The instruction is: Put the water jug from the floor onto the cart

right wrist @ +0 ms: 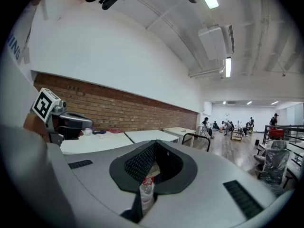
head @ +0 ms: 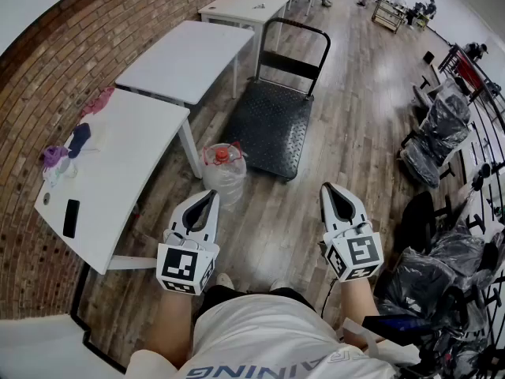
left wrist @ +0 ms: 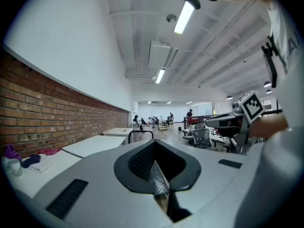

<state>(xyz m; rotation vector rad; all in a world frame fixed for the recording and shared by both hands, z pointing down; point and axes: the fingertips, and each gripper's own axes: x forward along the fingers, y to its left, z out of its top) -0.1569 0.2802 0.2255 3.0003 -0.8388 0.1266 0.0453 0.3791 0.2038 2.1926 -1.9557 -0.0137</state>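
Left tongs (head: 210, 196) are closed, tips together and empty, held level just short of the jug (head: 224, 172). Right tongs (head: 331, 189) are closed too and hold nothing; they sit off to the jug's right, over the floor (head: 300, 212). The clear, red-capped jug stands upright on the floor, beside the white bench's (head: 134, 144) leg and near the cart's (head: 272, 121) closest corner.
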